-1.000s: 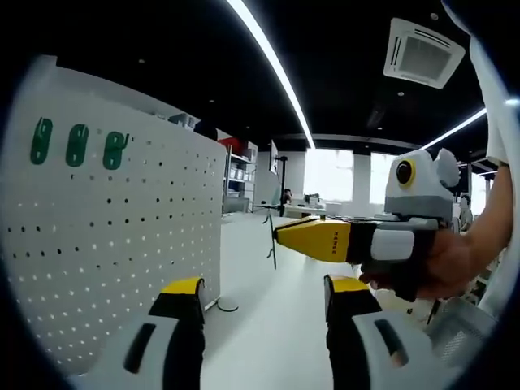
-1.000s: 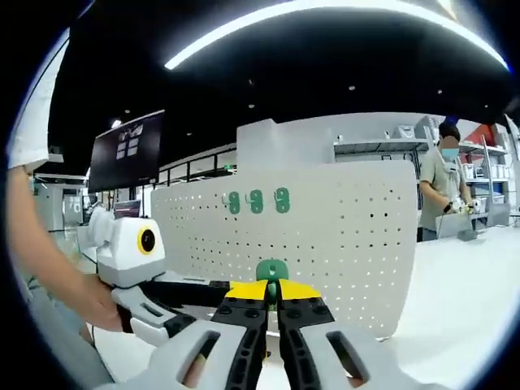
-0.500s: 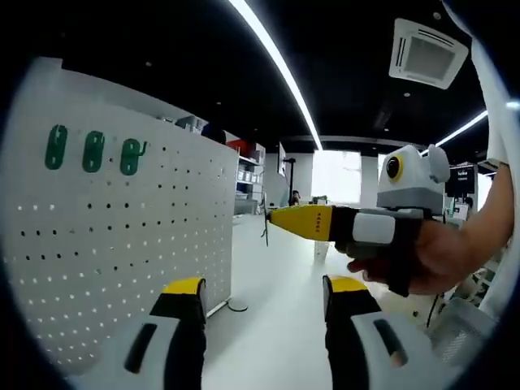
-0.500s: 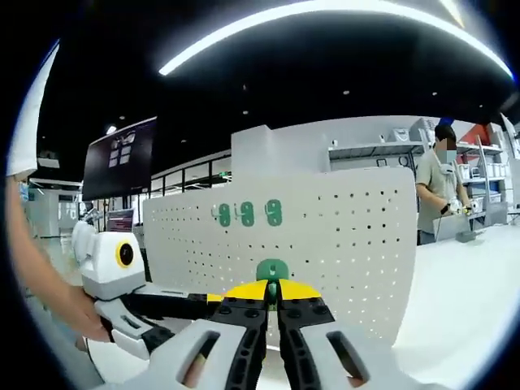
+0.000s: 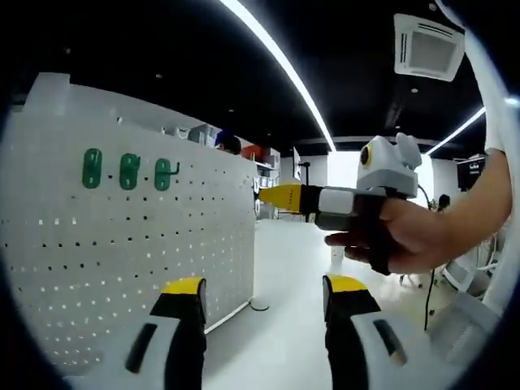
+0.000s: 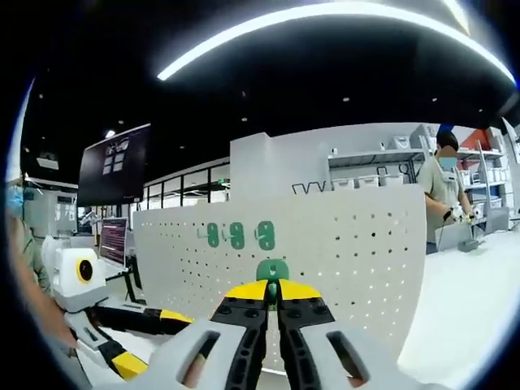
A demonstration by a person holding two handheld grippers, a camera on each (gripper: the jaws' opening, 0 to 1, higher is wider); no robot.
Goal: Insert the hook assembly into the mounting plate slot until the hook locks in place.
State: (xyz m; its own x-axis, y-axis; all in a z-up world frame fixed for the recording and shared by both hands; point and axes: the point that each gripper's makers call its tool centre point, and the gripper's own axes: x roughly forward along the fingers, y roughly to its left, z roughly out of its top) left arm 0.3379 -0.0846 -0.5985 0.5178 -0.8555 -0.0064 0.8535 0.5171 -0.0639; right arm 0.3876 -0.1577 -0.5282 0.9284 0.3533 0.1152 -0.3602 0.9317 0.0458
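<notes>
Currently the right gripper point(image 6: 272, 302) is clamped on the green hook point(image 6: 272, 270), short of the pegboard point(image 6: 357, 252); three hooks point(image 6: 236, 236) already hang there. Insertion remains. The left gripper point(image 5: 264, 305) stands apart, empty.

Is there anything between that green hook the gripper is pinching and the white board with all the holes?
Nothing visible. The right gripper holds the green hook shut between its jaws, facing the white pegboard. Open air lies between them, and three green hooks already hang higher up.
</notes>
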